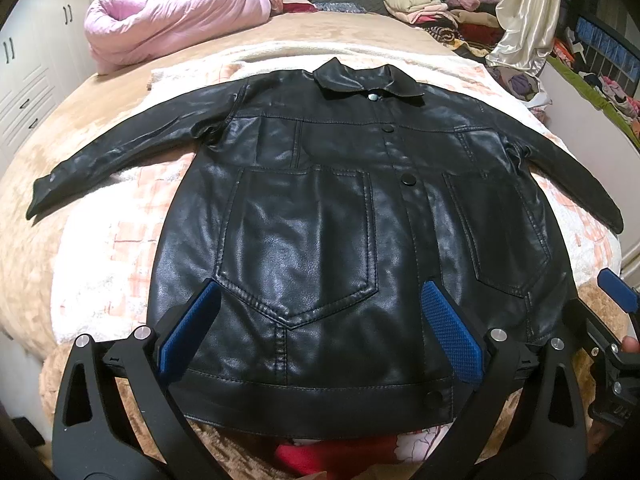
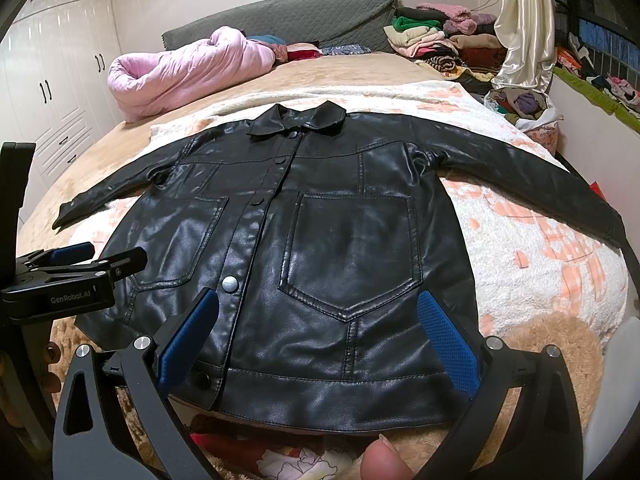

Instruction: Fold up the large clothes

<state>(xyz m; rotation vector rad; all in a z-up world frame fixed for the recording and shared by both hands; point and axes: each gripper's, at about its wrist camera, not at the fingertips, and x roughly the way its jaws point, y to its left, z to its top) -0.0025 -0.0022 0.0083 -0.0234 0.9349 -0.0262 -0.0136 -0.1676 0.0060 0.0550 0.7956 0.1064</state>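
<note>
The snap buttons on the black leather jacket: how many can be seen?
5, down the front placket of the jacket: under the collar, upper chest, mid chest, lower front, hem band. Others may be hidden.

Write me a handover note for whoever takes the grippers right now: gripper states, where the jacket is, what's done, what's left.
Left gripper: open, empty, hovering over the hem on the jacket's left-pocket side.
Right gripper: open, empty, over the hem on the other side.
Black leather jacket: flat, front up, snapped shut, both sleeves spread out, on the patterned blanket on the bed.
Done: laid out.
Left: every fold; probably sleeves in first, then hem toward the collar.
</note>
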